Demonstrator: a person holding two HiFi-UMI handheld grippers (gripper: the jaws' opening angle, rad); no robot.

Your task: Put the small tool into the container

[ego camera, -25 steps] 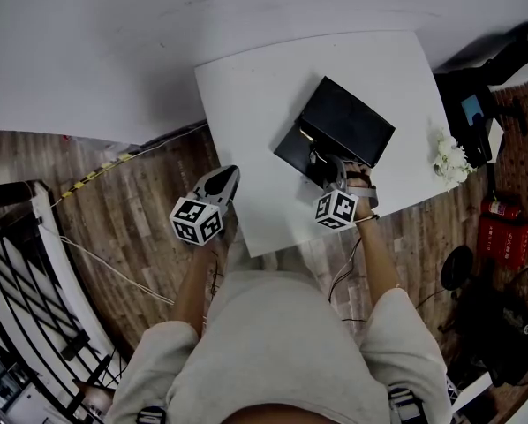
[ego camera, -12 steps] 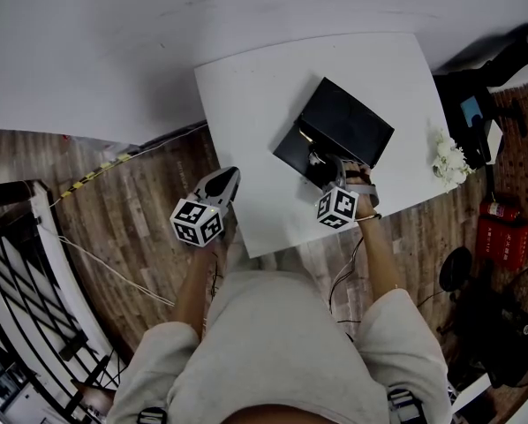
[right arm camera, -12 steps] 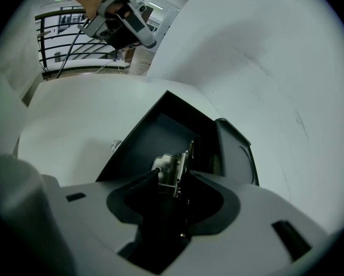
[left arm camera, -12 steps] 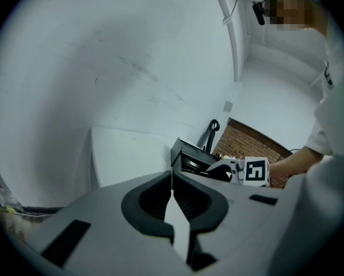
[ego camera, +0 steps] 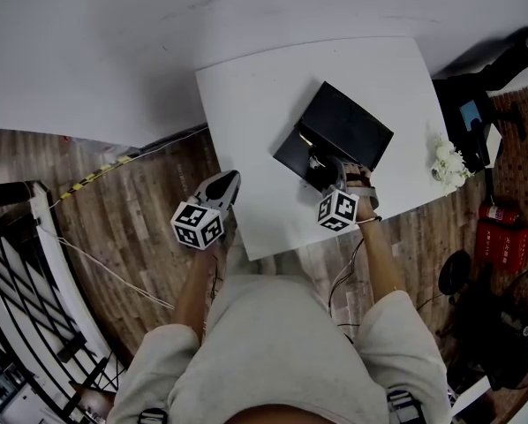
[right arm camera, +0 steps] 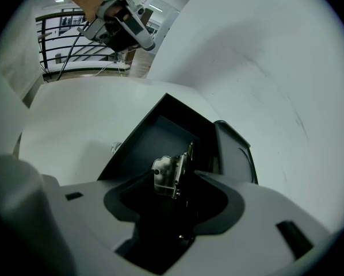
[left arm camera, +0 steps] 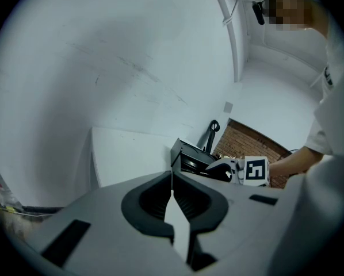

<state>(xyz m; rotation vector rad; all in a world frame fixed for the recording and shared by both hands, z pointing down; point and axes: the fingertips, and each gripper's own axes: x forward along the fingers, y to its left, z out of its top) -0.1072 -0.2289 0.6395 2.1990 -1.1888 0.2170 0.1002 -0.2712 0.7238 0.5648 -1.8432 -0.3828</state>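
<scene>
The black box [ego camera: 342,124] lies open on the white table [ego camera: 246,104], with its lid tipped back. The right gripper [ego camera: 330,171] is right over the near side of the box, and its jaws are opening. The small tool [right arm camera: 171,174] (a shiny bit of metal) stands between them, over the inside of the box. The left gripper [ego camera: 223,184] is well to the left of the box, past the table's edge. Its jaws are squeezed together with nothing in them.
</scene>
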